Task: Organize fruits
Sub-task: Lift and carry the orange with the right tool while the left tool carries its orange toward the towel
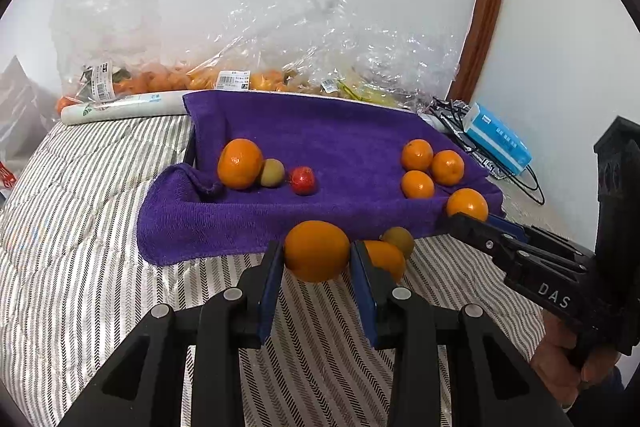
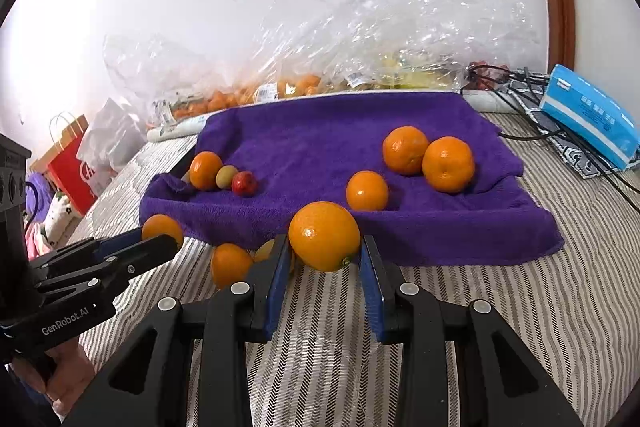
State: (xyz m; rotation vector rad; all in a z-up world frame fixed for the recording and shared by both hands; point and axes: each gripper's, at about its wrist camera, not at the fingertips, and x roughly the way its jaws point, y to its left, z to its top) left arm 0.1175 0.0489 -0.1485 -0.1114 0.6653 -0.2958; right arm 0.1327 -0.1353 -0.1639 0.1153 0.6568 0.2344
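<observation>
Both grippers are mid-carry, each with an orange, short of the purple towel [image 1: 320, 147] spread over a tray on the striped bed [image 1: 80, 247]. The left gripper [image 1: 317, 259] has its jaws clamped on a large orange [image 1: 317, 255]; the right gripper [image 2: 325, 255] has its jaws clamped on a second orange [image 2: 324, 235] — both fruits are lifted clear of the bedding, just in front of the towel's near edge.

The step in hand looks like sorting by kind: three oranges [image 2: 406, 149] already sit grouped on the towel's right, while a mixed trio — an orange, a greenish fruit [image 1: 272, 172] and a small red fruit [image 1: 303, 180] — sits at the left. The next move likely calls for carrying each orange forward over the towel's edge and setting it down gently beside the group, so it does not roll.

The held oranges look smooth, glossy and firm.
</observation>
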